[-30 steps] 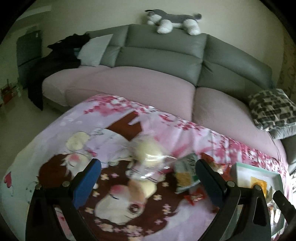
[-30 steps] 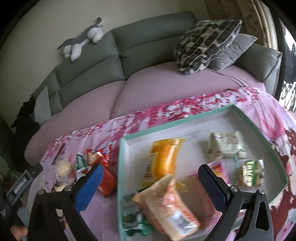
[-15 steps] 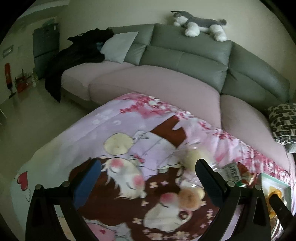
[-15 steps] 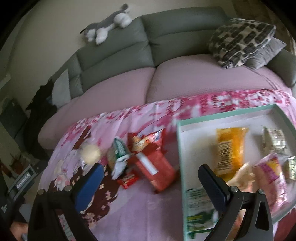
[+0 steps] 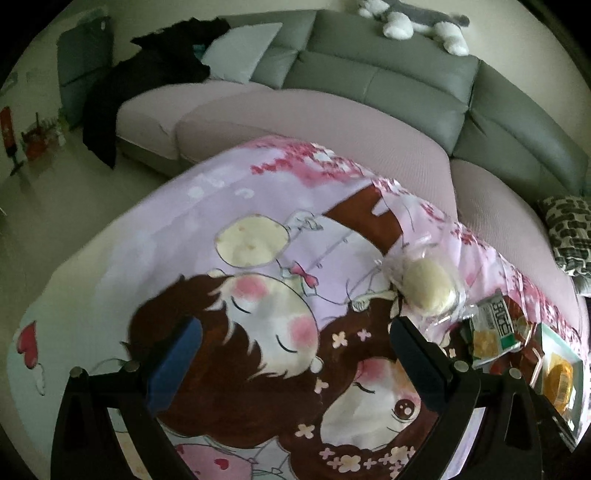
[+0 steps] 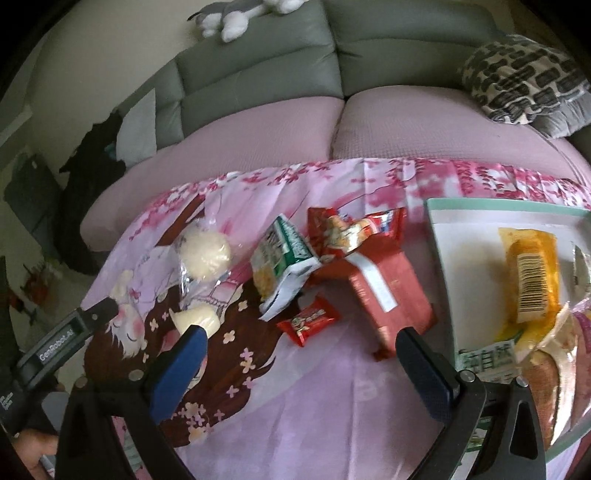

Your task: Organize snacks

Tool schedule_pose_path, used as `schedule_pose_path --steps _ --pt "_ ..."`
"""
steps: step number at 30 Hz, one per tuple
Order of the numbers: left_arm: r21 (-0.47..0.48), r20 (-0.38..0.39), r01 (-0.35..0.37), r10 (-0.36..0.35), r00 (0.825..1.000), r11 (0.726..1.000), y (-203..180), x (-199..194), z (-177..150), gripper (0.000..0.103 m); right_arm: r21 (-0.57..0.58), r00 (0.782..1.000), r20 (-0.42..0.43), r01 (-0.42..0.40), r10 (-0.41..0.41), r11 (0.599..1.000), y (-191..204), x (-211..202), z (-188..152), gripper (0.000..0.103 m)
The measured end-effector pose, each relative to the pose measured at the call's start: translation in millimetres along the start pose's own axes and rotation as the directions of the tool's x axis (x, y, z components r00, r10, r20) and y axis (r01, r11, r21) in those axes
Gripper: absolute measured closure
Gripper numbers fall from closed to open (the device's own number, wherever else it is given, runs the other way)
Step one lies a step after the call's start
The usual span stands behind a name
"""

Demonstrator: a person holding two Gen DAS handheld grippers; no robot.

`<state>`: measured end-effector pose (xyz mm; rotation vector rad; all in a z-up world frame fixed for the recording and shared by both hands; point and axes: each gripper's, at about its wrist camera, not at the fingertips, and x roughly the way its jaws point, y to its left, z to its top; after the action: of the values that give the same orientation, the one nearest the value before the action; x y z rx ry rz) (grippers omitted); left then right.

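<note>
Loose snacks lie on a pink cartoon-print cloth point(image 6: 295, 406): a clear-wrapped pale bun point(image 6: 204, 253) point(image 5: 428, 288), a green and white packet point(image 6: 282, 258) point(image 5: 493, 326), a red crinkled bag point(image 6: 351, 229), a salmon-red pack point(image 6: 384, 288) and a small red candy point(image 6: 308, 319). A white tray with a teal rim point(image 6: 480, 205) at the right holds an orange packet point(image 6: 532, 273) and other wrapped snacks. My right gripper point(image 6: 297, 341) is open, hovering just in front of the small red candy. My left gripper point(image 5: 291, 334) is open over bare cloth, the bun beyond its right finger.
A grey sofa with pink seat covers point(image 6: 332, 125) runs behind the table. A patterned cushion point(image 6: 521, 77) and a plush toy point(image 5: 417, 18) rest on it, dark clothing point(image 5: 147, 74) at its left end. The other hand-held gripper point(image 6: 62, 339) shows at left.
Both views swung left. The right gripper moved from over the tray to over the loose snacks. The left gripper shifted left, so the bun now sits off to its right.
</note>
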<state>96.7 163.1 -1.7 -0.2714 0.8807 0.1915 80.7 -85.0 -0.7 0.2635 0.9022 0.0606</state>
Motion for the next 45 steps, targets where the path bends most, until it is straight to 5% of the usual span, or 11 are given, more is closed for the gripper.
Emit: schedule_pose_path --steps 12,19,26,31,39,45 --pt "0.02 -0.066 0.083 -0.082 0.994 0.996 -17 16 -7 0.002 -0.029 0.999 -0.052 -0.014 0.013 0.999 9 18 -9 0.002" --pt "0.051 -0.106 0.144 -0.138 0.985 0.988 -32 22 -10 0.002 -0.014 0.999 -0.052 -0.013 0.012 1.0 3 20 -9 0.014" --pt "0.071 -0.174 0.223 -0.208 0.962 0.972 -54 34 -15 0.002 0.019 0.999 -0.044 -0.026 0.027 0.999 -8 30 -8 0.037" --pt "0.07 -0.208 0.25 -0.231 0.95 0.966 -63 44 -17 0.012 0.01 0.999 -0.03 -0.024 0.024 1.0 -8 36 -5 0.047" --pt "0.094 -0.207 0.219 -0.197 0.958 0.971 -71 49 -20 0.014 0.023 0.999 -0.029 -0.014 0.014 1.0 -13 44 -6 0.058" --pt "0.106 -0.191 0.18 -0.158 0.969 0.978 -74 48 -19 0.033 0.054 0.999 -0.022 -0.032 0.033 0.998 -21 43 -5 0.066"
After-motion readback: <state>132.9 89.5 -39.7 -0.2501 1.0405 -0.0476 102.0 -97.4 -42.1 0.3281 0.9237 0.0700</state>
